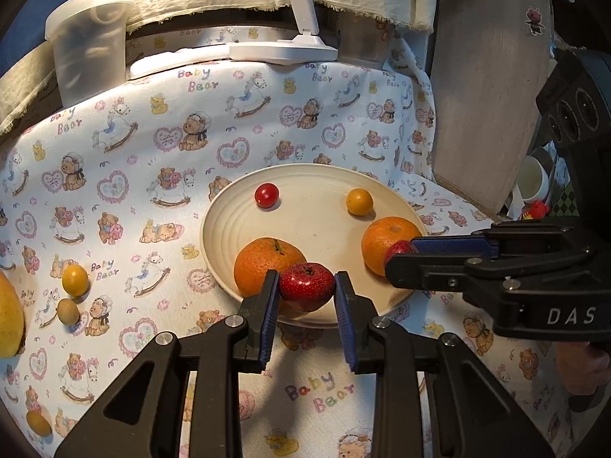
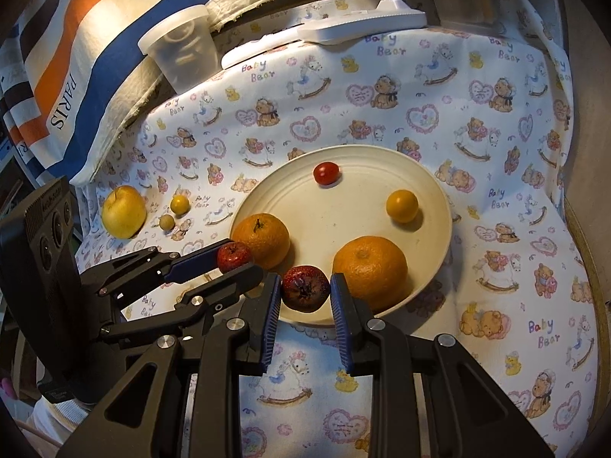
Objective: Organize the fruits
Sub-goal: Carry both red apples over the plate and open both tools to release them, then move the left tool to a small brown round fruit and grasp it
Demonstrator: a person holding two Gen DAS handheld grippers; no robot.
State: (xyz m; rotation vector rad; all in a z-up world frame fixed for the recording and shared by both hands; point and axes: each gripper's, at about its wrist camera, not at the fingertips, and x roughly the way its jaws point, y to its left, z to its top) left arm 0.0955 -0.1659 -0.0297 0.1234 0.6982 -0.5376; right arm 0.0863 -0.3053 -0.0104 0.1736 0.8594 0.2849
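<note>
Each gripper (image 1: 307, 297) (image 2: 305, 294) pinched a small red fruit (image 1: 305, 286) (image 2: 305, 288) over the plate's (image 1: 214, 225) near rim; gentle, low releases would have stopped rolling.

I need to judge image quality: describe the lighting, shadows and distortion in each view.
Left wrist: warm light, fisheye bends the tablecloth, dark vignette corners, small shadows beside fruit on the plate. Right wrist: same warm cast, shadow beside the yellow fruit, edges curved, all reasonably sharp.
</note>
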